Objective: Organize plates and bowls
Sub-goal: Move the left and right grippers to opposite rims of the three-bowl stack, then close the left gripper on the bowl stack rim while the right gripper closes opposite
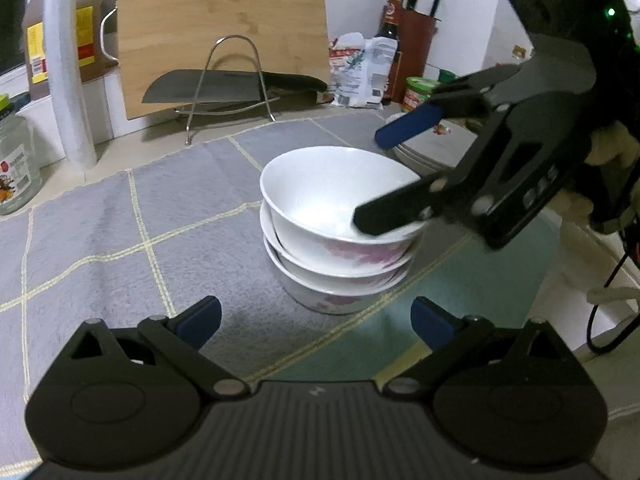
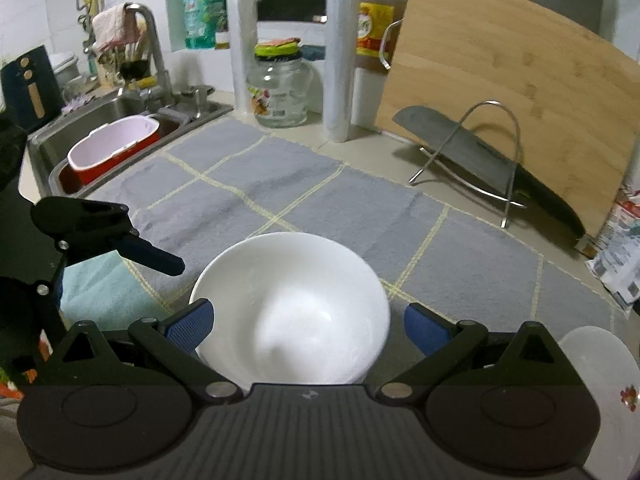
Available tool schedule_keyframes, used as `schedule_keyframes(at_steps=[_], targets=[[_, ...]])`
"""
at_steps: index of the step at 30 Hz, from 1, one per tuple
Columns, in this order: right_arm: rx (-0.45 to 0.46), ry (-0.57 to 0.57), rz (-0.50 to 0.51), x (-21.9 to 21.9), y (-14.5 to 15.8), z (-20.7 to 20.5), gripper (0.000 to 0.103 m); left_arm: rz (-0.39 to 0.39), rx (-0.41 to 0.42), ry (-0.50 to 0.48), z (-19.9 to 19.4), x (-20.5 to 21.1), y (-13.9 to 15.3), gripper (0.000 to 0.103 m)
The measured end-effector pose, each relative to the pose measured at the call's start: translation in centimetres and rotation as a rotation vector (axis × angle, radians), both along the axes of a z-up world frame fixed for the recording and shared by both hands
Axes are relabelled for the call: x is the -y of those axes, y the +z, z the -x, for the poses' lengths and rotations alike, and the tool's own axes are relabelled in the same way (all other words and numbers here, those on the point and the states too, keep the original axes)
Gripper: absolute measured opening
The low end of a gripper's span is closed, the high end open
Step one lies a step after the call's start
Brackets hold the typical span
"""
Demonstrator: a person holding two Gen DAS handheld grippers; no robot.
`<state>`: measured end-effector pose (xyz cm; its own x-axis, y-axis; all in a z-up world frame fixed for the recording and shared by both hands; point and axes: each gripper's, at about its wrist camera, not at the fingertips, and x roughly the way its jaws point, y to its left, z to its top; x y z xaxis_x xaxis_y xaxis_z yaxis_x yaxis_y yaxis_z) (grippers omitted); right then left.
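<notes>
Three white bowls with pink flowers stand nested in a stack (image 1: 338, 232) on the grey checked mat (image 1: 120, 220). My right gripper (image 1: 370, 176) hovers open over the top bowl's right rim, one finger above the bowl's inside, the other beyond it. In the right wrist view the top bowl (image 2: 290, 308) lies between and below my open blue pads (image 2: 192, 322). My left gripper (image 1: 316, 322) is open and empty, just in front of the stack; it shows at the left in the right wrist view (image 2: 120, 248). A stack of white plates (image 1: 432, 148) lies behind the bowls, also seen at lower right (image 2: 604, 384).
A cleaver on a wire rack (image 1: 228, 88) and a bamboo cutting board (image 1: 224, 28) stand at the back. A glass jar (image 2: 280, 88), paper rolls (image 2: 340, 52), oil bottle and sink with a red tub (image 2: 112, 148) lie to the left. Bags and bottles (image 1: 368, 72) fill the corner.
</notes>
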<state>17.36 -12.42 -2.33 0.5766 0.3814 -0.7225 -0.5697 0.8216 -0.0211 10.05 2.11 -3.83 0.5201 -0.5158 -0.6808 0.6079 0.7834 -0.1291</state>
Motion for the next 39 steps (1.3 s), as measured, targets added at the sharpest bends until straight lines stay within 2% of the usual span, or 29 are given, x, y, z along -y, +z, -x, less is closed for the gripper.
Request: schedule_keyframes(at_steps=[8,14,20,23,26,31,34,39], targets=[[0.015,-0.146,-0.056,3.7,1.0,2.3,0.103,-0.021,-0.033,-0.093,-1.9,-0.2,-2.0,0.100],[-0.072,-0.198,-0.011,5.5,-1.7,3.1,0.103,-0.078,-0.045,-0.149,-2.4,1.3,-3.5,0.100],[-0.147,-0.133,0.038,5.1,-5.9,2.2,0.103,-0.124,-0.055,-0.123,-2.5,2.3,-4.3,0.101],[-0.128,-0.081,0.088,4.4,-7.2,1.9,0.103,-0.162,-0.022,-0.106,-2.3,3.0,-4.5,0.102],[-0.128,-0.012,0.138,3.9,-8.2,1.9,0.103,-0.165,-0.027,-0.058,-2.4,3.4,-4.5,0.103],[-0.119,0.060,0.102,4.8,-8.6,1.5,0.103,-0.139,0.004,-0.018,-2.1,3.2,-4.8,0.103],[-0.068,0.101,0.068,5.8,-8.9,2.1,0.103,-0.133,0.012,0.005,-1.9,3.2,-4.9,0.103],[-0.045,0.122,0.052,5.9,-9.0,1.8,0.103,-0.121,0.028,-0.026,-2.4,3.2,-5.0,0.103]])
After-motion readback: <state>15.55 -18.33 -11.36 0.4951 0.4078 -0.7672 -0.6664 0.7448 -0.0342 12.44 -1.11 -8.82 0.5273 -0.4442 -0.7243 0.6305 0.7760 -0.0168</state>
